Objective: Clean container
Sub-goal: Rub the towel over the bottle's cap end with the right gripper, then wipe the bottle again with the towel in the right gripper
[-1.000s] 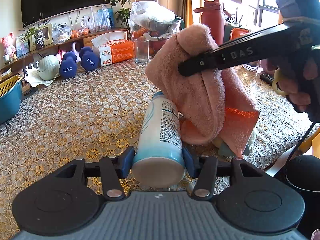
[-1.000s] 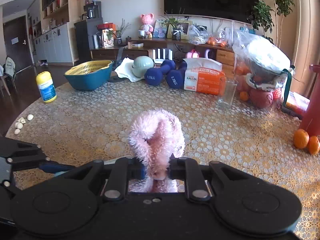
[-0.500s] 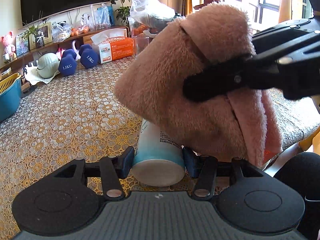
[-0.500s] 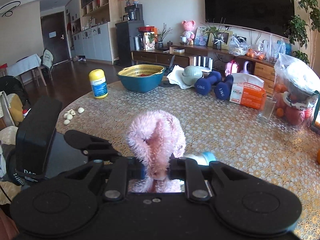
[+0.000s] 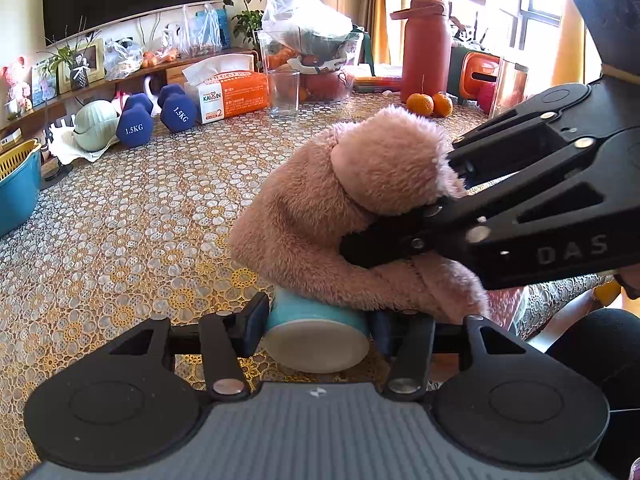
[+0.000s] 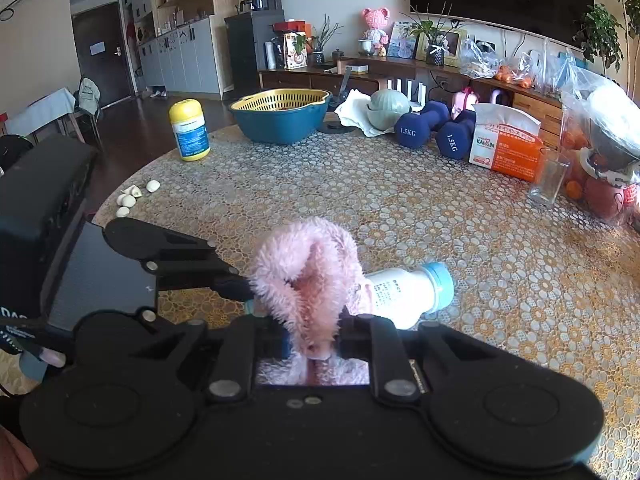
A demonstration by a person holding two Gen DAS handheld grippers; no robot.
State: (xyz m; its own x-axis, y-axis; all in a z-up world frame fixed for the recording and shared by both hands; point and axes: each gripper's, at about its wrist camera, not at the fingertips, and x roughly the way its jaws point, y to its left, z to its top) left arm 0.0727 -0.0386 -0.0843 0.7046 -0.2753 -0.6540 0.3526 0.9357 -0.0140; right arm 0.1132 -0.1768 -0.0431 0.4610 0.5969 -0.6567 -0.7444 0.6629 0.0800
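**Bottle clamped left, cloth pressed on it from the right**

Left gripper [image 5: 316, 320]: jaws closed on the base end of the bottle [image 6: 408, 292], white body with a light-blue base and cap. Bottle lies roughly horizontal just above the table [image 5: 120, 220] near its front edge, cap pointing toward the far side.

Right gripper [image 6: 314, 336]: jaws pinched on a fluffy pink cloth [image 5: 352, 216]. Cloth is bunched and draped over the bottle's body, touching it; from the left wrist view only the blue base rim shows below the cloth.

Mid-table is bare lace-pattern cover. Garlic cloves [image 6: 132, 198] sit at the left edge in the right wrist view; yellow-capped jar [image 6: 189, 130] beyond them near the far-left edge.

Far side of table, left to right: blue basin with yellow strainer [image 6: 280, 114], two blue dumbbells [image 5: 156, 114] marked 1.5KG, orange tissue box [image 5: 232, 92], empty glass [image 5: 284, 92], bagged fruit behind it. Red jug [image 5: 426, 44] and two oranges [image 5: 430, 104] toward the far-right corner.
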